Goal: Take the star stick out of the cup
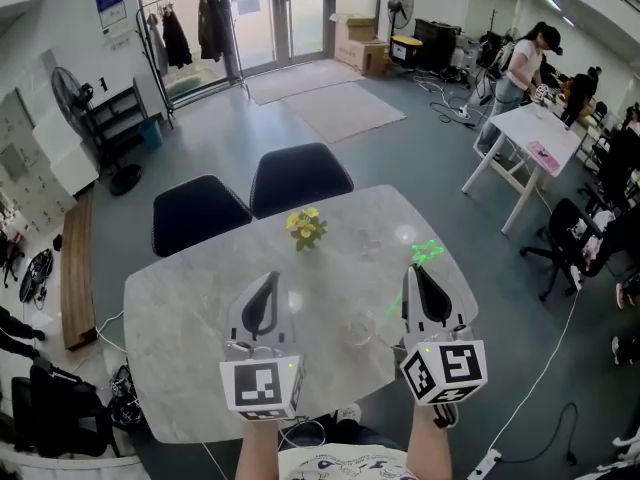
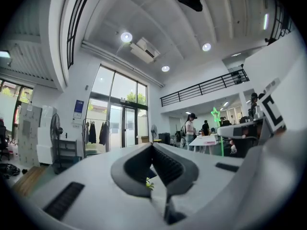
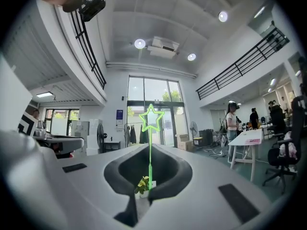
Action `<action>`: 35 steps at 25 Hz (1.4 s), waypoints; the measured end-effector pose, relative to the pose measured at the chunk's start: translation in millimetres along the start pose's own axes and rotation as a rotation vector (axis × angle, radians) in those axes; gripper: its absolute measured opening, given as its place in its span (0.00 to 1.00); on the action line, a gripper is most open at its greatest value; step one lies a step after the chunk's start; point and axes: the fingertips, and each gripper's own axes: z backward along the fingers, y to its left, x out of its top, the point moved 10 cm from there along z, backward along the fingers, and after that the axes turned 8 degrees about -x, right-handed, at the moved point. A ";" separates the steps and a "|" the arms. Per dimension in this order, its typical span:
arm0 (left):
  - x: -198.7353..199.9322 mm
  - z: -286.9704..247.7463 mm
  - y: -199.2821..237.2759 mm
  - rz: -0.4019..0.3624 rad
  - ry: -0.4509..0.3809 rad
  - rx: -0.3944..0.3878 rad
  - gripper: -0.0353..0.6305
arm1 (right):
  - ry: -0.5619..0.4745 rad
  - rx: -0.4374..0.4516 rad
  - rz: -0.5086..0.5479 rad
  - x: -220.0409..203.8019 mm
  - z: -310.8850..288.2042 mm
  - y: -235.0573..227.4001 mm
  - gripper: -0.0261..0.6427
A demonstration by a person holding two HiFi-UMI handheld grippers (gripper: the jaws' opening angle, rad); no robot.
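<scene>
Fan (image 1: 78, 96) and a coat rack (image 1: 185, 23) sit way off to the left by the glass doors, well away from the table (image 1: 180, 298). Two black chairs (image 1: 198, 213) are tucked in at its far edge. A little pot of yellow flowers (image 1: 306, 228) stands near the middle, just past the grippers.

Left gripper (image 1: 272, 277) hangs over the table with its jaws pressed together and nothing in them (its own view just shows the flowers peeking out under the tips). The clear cup (image 1: 358, 330) stands on the marble between the two grippers, closer to the right one, with nothing in the way of it.

Right gripper (image 1: 414, 271) has its jaws clamped on the shaft of the green star stick (image 1: 427, 252), and the star pokes up past the tips. The stick looks clear of the cup, up and to the right of it. Further right, people stand around a white desk (image 1: 520, 128).
</scene>
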 end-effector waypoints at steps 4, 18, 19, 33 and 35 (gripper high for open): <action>9.3 2.7 1.0 -0.002 -0.018 0.006 0.05 | -0.022 -0.005 0.007 7.7 2.6 0.6 0.07; 16.4 6.4 -0.6 -0.016 -0.032 0.004 0.05 | -0.030 -0.014 0.026 15.0 7.2 0.9 0.07; 16.8 6.6 -0.8 -0.016 -0.033 0.003 0.05 | -0.029 -0.015 0.027 15.5 7.6 0.9 0.07; 18.2 9.4 1.2 -0.019 -0.037 -0.003 0.05 | -0.020 -0.011 0.033 11.0 7.7 5.6 0.07; 17.3 9.7 1.5 -0.017 -0.033 -0.003 0.05 | -0.017 -0.010 0.031 10.0 7.6 5.9 0.07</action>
